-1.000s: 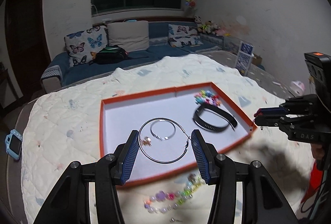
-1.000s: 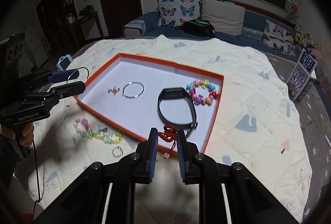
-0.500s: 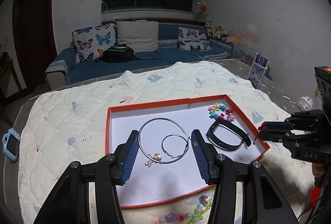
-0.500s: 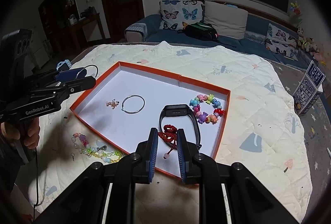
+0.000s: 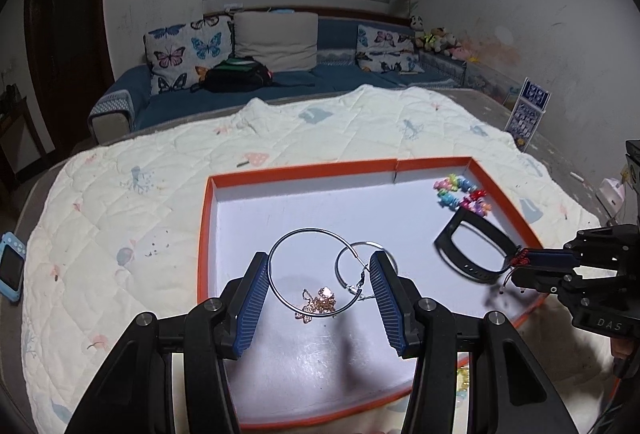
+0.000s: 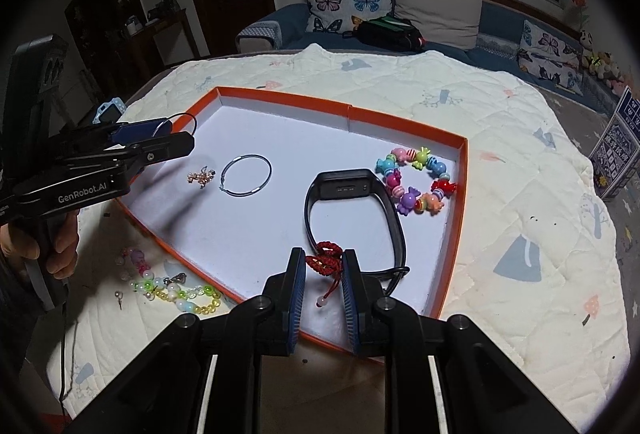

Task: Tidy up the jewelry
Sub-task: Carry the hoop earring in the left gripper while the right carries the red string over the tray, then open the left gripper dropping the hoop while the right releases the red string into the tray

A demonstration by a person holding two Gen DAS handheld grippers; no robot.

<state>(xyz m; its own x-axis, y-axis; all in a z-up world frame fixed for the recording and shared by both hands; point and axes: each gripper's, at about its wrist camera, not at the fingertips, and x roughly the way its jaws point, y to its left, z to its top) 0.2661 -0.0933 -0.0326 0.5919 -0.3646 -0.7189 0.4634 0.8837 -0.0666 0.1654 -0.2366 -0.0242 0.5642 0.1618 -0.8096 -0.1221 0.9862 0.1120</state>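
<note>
Both grippers (image 5: 318, 288) (image 6: 322, 276) above tray (image 6: 400, 121), bare white floor between.

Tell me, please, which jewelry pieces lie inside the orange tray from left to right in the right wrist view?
Gold chain → silver hoop → black band → candy bracelet.

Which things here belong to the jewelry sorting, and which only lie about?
Job: orange-rimmed white tray; large silver hoop in left claw; red braided cord in right claw; colourful candy-bead bracelet; pastel bead strand on quilt.
About: blue toy camera; black backpack; butterfly pillows.
</note>
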